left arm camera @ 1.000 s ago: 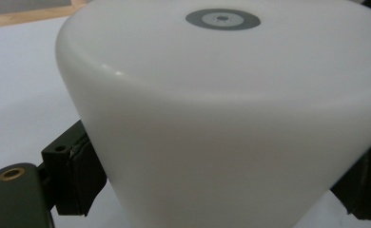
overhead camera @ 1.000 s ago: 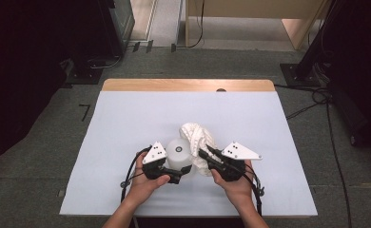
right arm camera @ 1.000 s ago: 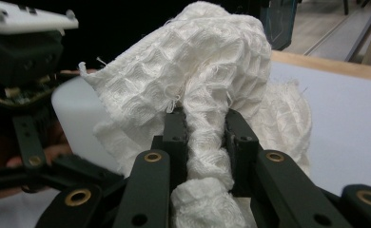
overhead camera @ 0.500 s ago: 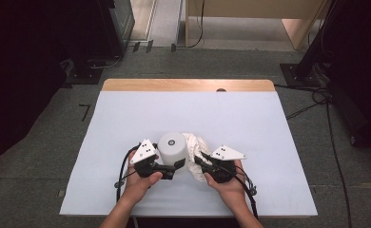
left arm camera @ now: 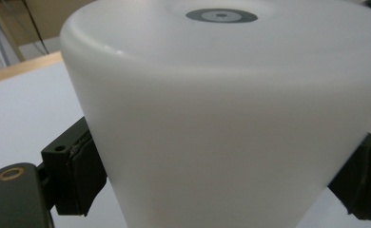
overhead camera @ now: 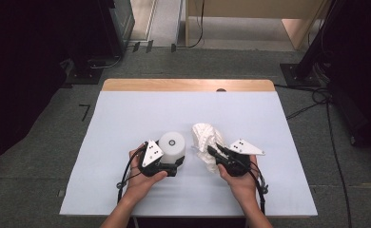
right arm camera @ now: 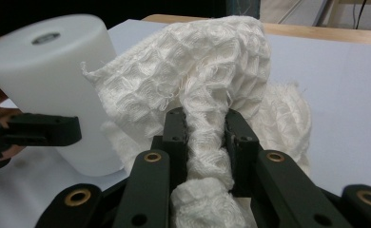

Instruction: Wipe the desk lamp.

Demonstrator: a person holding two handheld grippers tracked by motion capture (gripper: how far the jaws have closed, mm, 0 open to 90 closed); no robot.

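Observation:
A white plastic cylinder [overhead camera: 172,146] with a small grey disc on top stands upright on the white table [overhead camera: 126,118]. My left gripper [overhead camera: 173,166] is shut on its lower part; in the left gripper view the cylinder [left arm camera: 221,118] sits between both pads [left arm camera: 81,173]. To its right lies a bunched white waffle-weave cloth [overhead camera: 206,137]. My right gripper [overhead camera: 213,152] is shut on a fold of that cloth [right arm camera: 207,85], pinched between its fingers [right arm camera: 174,137]. The cylinder [right arm camera: 50,85] stands just left of the cloth in the right gripper view.
The table's wooden far edge [overhead camera: 188,85] runs across the back. Dark equipment [overhead camera: 102,28] and cables [overhead camera: 312,99] stand on the grey floor beyond and beside the table.
Both grippers have drawn apart: the left one holds the cylinder upright and to the left, the right one has pulled the cloth off to the right, away from the cylinder.

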